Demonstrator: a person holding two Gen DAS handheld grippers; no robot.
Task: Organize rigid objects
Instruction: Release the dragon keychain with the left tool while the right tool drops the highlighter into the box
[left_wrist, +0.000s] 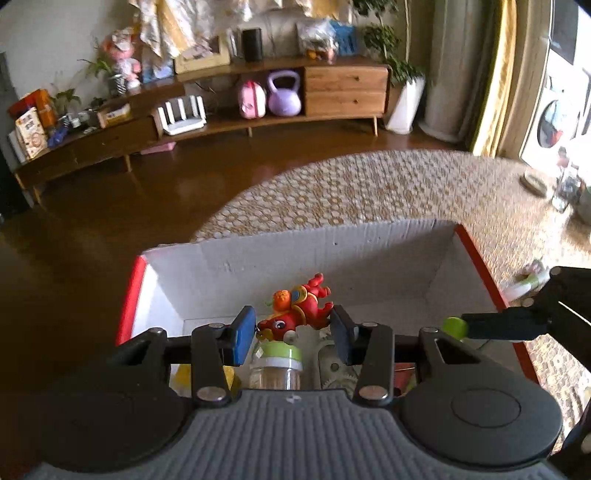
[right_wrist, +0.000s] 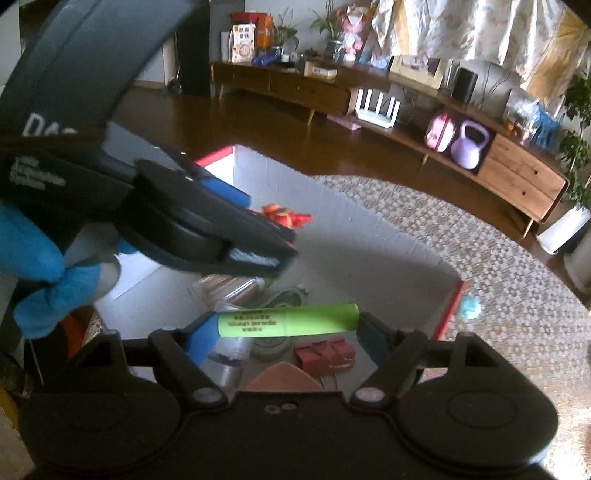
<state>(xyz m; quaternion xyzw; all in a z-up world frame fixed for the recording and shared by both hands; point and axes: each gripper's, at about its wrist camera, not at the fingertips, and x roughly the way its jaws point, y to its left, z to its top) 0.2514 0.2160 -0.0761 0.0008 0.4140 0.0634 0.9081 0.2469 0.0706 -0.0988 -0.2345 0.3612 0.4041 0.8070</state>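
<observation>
- Currently, two hand-held grippers hang over an open cardboard box (left_wrist: 295, 254) with white inner walls and red rims, which stands on a patterned rug (left_wrist: 369, 184).
- Left hand-held gripper (left_wrist: 293, 330): its jaws are closed part-way on a small red toy figure (left_wrist: 299, 310), gripped between the blue pads above the box's interior.
- Right hand-held gripper (right_wrist: 286, 328): its jaws stand fairly wide, holding a green cylindrical tube (right_wrist: 288, 319) end to end, above the box near its right rim.
- Judged from what lies inside, the tidying is partly done: the box already holds a clear jar with a green lid (left_wrist: 277, 363), small red blocks (right_wrist: 325, 356) and a roll of tape (right_wrist: 271, 345).
- Still to do: both held things are not yet released, and a few small items stay on the rug beyond the box's right rim, among them a pale blue one (right_wrist: 469, 306).
- Hard to make out: the box floor is mostly blocked by the gripper bodies, so other contents are unclear. A blue-gloved hand (right_wrist: 33, 258) is cut off at the right-wrist view's left edge.
</observation>
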